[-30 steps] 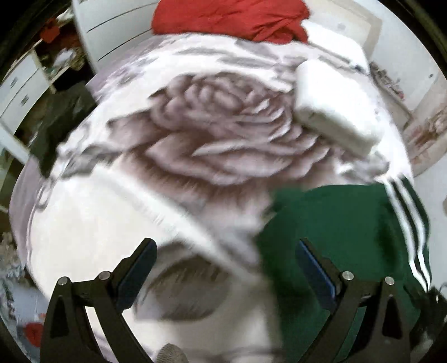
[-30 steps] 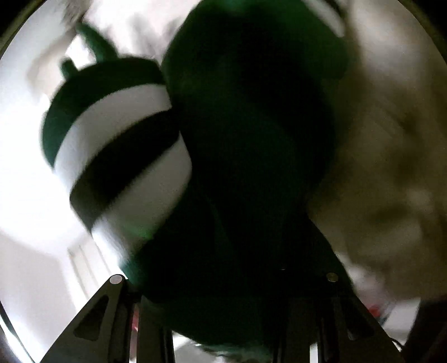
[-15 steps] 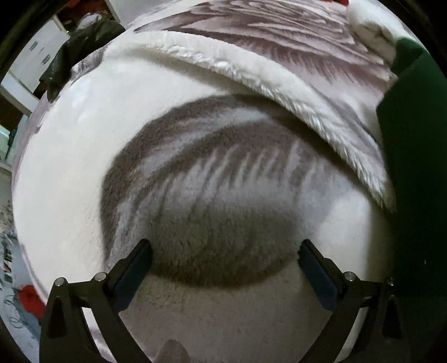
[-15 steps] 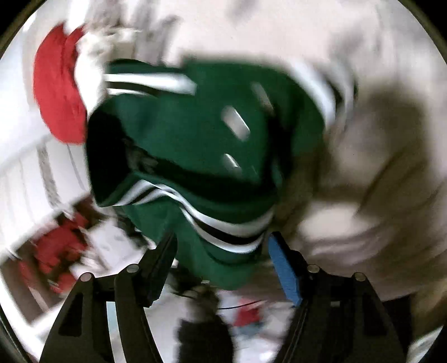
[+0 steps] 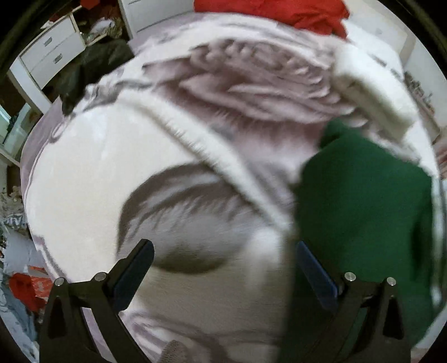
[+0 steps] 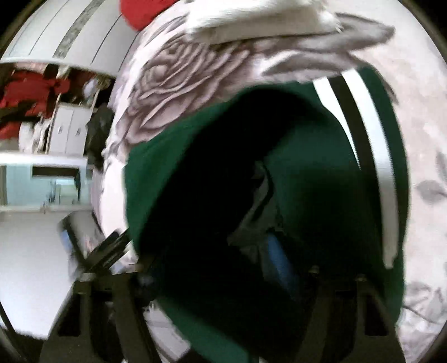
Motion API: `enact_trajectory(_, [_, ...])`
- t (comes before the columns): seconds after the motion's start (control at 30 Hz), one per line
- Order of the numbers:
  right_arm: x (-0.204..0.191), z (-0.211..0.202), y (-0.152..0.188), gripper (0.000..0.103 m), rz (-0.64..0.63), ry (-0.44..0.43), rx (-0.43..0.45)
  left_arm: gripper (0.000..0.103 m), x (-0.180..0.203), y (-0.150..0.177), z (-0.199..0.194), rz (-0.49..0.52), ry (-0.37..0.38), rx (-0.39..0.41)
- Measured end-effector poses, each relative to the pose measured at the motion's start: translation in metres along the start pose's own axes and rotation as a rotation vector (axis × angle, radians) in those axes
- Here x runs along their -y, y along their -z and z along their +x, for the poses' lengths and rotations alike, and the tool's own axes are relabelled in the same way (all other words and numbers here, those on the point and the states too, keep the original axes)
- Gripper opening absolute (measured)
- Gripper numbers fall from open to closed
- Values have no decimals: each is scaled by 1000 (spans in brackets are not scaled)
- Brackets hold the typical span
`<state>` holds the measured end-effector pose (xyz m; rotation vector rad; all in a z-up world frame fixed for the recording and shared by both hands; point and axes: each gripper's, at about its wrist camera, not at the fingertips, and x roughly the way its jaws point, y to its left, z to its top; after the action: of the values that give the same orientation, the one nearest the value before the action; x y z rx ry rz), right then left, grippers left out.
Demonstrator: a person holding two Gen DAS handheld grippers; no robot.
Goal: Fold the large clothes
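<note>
Left gripper (image 5: 223,268): jaws spread wide at the bottom of the frame, blue pads facing inward, nothing between them. Right gripper (image 6: 223,268): at bottom centre of its frame, mostly covered; one blue pad (image 6: 279,262) shows right of centre, jaw spread not readable.

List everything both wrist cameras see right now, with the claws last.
Green garment with white stripes: one, on the blanket, draped over the right claw.
Rose-print fleece blanket: one, white and grey-mauve, covering the bed.
Folded white fleece item: one, far right on the blanket.
Red fabric pile: one, at the far end.
White drawer unit: one, far left.
Left claw: open, empty, above the blanket.
Right claw: mostly covered by green cloth; grip unclear.
</note>
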<state>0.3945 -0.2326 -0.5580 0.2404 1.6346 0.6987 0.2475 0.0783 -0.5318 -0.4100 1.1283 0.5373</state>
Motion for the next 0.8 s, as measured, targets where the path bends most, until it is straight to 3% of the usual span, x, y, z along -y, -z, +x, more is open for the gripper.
enact_trajectory(0.13, [15,-33,17,1,106,-84,92,103,30,-2,-19,54,23,29])
enact_trajectory(0.23, [24,-62,32,7,160,-174,84,103,47,2,-15,106,13,24])
enact_trajectory(0.27, [25,-69,36,27,170,-186,94,103,53,4,-12,117,9,15])
enact_trajectory(0.3, [21,-80,41,65,153,-150,126,103,56,5,-6,127,10,1])
enact_trajectory(0.33, [17,-88,46,80,121,-111,154,103,60,6,1,140,8,-16])
enact_trajectory(0.37, [8,-89,49,84,78,-84,166,103,62,8,2,145,4,-22])
enact_trajectory(0.47, [-27,-50,39,84,-15,-55,78,103,69,10,4,165,-11,-40])
enact_trajectory(0.53, [-34,-23,32,84,-64,26,47,103,74,10,1,188,-32,-41])
enact_trajectory(0.57, [-35,-12,28,69,-76,66,46,103,76,10,0,197,-40,-44])
enact_trajectory(0.6, [-29,-7,27,19,-56,98,51,103,77,9,-3,203,-46,-47])
enact_trajectory(0.63, [-17,-7,25,4,7,65,49,103,77,8,-6,202,-45,-50])
enact_trajectory(0.8, [18,-78,39,2,153,-28,229,103,78,3,-23,194,-21,-29])
